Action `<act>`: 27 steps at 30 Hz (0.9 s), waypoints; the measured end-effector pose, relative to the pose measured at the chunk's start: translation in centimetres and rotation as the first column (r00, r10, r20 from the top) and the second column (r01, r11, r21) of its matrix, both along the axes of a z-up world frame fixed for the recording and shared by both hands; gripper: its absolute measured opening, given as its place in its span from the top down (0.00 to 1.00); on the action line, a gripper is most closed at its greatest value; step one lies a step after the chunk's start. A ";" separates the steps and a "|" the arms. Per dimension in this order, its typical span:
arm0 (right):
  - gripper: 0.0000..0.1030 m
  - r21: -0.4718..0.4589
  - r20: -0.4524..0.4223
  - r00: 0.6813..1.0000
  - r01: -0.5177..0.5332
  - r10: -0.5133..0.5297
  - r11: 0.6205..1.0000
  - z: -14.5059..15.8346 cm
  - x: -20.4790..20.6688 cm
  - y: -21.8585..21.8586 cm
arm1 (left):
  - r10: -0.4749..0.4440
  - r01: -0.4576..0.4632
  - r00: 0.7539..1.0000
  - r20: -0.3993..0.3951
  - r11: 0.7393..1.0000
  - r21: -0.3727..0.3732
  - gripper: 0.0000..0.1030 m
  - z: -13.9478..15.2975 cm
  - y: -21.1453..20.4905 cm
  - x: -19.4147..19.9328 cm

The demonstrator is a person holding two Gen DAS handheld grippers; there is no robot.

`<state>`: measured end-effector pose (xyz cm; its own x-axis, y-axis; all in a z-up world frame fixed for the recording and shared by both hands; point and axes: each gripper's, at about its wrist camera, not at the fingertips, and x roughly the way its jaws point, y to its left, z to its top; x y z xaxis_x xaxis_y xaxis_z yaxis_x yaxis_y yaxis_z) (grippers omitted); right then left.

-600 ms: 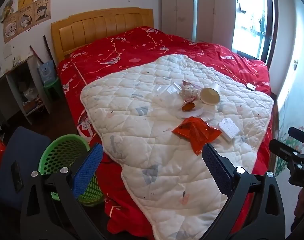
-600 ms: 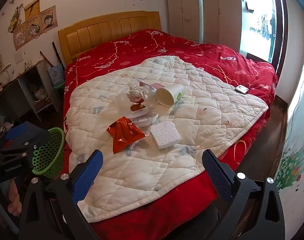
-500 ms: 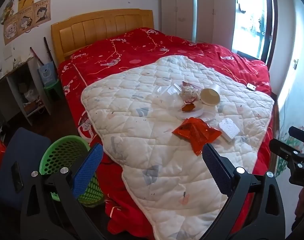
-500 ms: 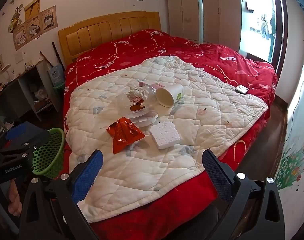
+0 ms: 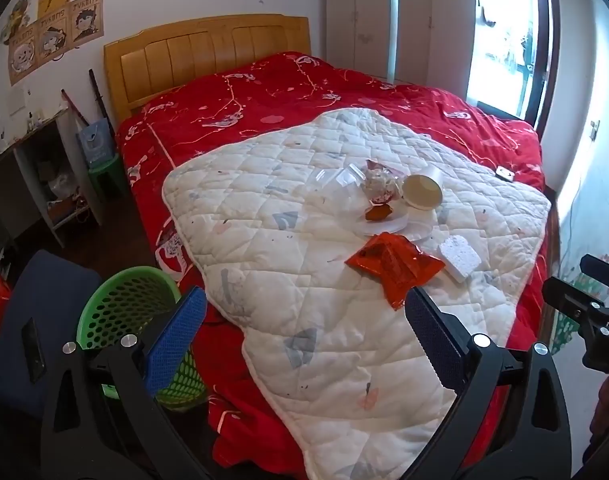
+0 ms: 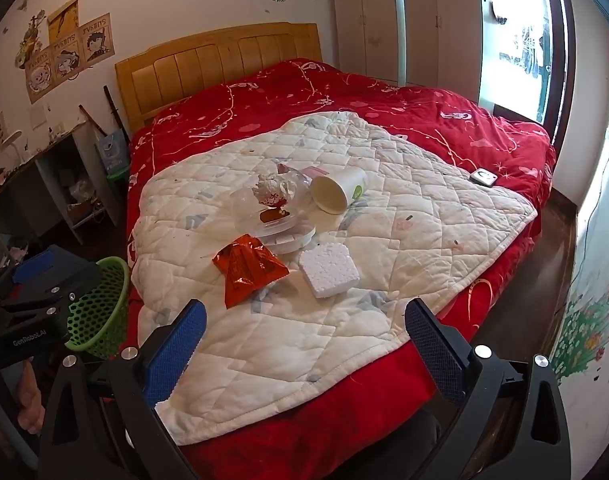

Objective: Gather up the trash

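Plainly, both grippers hung short of the bed, level and aimed at the trash lying on the white quilt [image 6: 416, 216] spread over the red bedspread [image 5: 288, 92]. Beside the bed's near corner, the left gripper [image 5: 304, 332] sat above the green mesh basket [image 5: 120, 312], which stood on the floor against the bedside; what lay inside it could not be made out. Near the foot of the bed, the right gripper [image 6: 304, 336] faced the litter head-on. On the quilt lay a crumpled red foil wrapper [image 6: 246, 270], with a white foam block [image 6: 328, 274] just beside it. Behind them sat round clear plastic lids [image 6: 282, 228] carrying a small brown scrap, and a crushed clear container [image 6: 264, 196] with a wad of crumpled paper [image 6: 274, 192] on it. A white paper cup [image 6: 336, 192] lay tipped on its side next to that pile, mouth toward the camera. Each gripper's blue-padded fingers [image 6: 176, 344] were spread wide, released, with nothing between them and touching nothing. A small white device [image 6: 483, 177] rested on the bedspread past the quilt's edge.
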<state>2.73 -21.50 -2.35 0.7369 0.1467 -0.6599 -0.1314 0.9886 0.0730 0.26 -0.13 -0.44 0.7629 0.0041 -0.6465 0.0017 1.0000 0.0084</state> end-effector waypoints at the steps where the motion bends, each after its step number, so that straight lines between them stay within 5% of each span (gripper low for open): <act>1: 0.07 -0.002 0.000 1.000 0.000 0.000 1.000 -0.3 0.1 0.2 | -0.001 0.001 1.000 -0.001 1.000 0.000 0.05 -0.1 0.0 0.0; 27: 0.07 0.003 -0.005 1.000 -0.002 0.002 1.000 -0.6 0.2 0.2 | 0.008 -0.008 1.000 -0.016 1.000 -0.005 0.05 -0.6 -0.4 0.4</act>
<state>2.92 -21.34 -2.94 0.7335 0.1502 -0.6629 -0.1332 0.9881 0.0765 0.66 -0.55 -1.05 0.7523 0.0069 -0.6588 -0.0066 1.0000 0.0029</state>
